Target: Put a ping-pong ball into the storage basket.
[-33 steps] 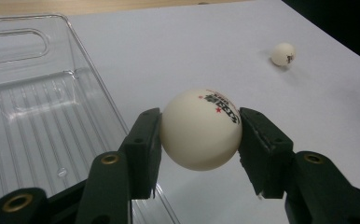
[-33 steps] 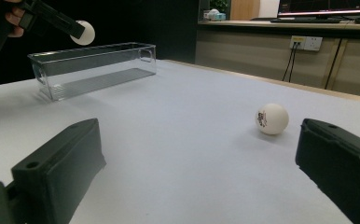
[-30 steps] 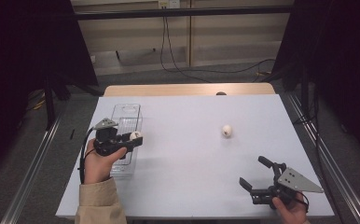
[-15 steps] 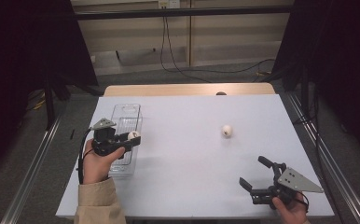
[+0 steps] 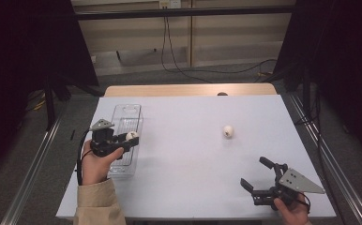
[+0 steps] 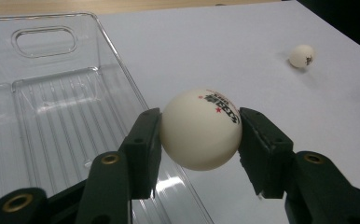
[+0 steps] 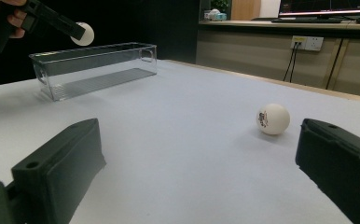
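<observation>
Clamping a white ball [image 6: 200, 129] between its jaws, the left tool [image 5: 123, 139] has carried it from beside the clear bin [image 5: 123, 123] to just above the bin's right rim, near the counter's [image 5: 193, 187] left edge, so release appears next. Right tool [image 5: 260, 177], jaws apart, rests at the near right corner; a second ball [image 5: 228, 131] lies right of centre.

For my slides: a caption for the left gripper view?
Left gripper clamps a white ball over the clear bin's rim.
</observation>
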`<state>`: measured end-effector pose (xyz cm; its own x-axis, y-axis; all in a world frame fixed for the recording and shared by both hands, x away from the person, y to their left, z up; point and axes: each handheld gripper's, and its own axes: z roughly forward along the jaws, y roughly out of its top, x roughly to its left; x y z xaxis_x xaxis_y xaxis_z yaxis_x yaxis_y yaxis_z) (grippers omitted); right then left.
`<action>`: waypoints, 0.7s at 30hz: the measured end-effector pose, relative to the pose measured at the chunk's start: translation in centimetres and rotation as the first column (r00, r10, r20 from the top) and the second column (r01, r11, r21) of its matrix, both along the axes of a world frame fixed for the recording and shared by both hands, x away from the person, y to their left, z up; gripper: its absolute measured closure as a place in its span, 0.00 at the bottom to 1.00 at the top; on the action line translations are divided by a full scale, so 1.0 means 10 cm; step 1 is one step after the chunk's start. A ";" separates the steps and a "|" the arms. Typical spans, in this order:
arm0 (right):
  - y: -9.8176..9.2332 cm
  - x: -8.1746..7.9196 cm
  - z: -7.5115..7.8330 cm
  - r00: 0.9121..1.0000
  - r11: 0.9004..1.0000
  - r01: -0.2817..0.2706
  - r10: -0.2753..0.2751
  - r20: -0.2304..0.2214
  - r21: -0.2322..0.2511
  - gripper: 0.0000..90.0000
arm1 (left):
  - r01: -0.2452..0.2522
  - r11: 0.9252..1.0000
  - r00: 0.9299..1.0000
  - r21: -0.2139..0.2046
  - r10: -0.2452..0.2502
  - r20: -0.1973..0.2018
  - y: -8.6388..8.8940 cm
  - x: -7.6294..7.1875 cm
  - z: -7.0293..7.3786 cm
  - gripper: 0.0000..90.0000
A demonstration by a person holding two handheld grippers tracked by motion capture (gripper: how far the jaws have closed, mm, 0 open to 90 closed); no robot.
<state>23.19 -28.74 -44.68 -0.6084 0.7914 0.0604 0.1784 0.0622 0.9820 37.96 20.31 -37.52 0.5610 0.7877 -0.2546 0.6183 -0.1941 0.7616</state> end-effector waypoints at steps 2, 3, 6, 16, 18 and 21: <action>0.00 0.00 0.00 1.000 1.000 0.000 0.000 -0.001 -0.001 0.00 | -0.001 1.000 1.000 0.007 0.001 -0.002 0.01 0.00 0.00 0.57; 0.00 0.00 0.00 1.000 1.000 0.000 0.000 -0.001 0.000 0.00 | -0.001 1.000 1.000 0.013 0.001 -0.002 0.01 0.00 0.00 0.57; 0.00 0.00 0.00 1.000 1.000 0.001 -0.001 -0.001 0.000 0.00 | -0.011 1.000 1.000 0.013 0.011 0.000 0.03 0.00 -0.01 0.57; 0.00 0.00 0.00 1.000 1.000 0.002 -0.002 -0.001 0.000 0.00 | -0.026 0.999 1.000 0.033 0.026 0.004 0.06 0.00 -0.01 0.57; 0.00 0.00 0.00 1.000 1.000 0.002 -0.002 0.000 -0.001 0.00 | -0.033 0.999 0.999 0.034 0.033 0.005 0.07 0.00 -0.02 0.57; 0.00 0.00 0.00 1.000 1.000 0.002 -0.002 0.000 0.000 0.00 | -0.038 0.999 0.999 0.033 0.038 0.004 0.08 0.00 -0.02 0.57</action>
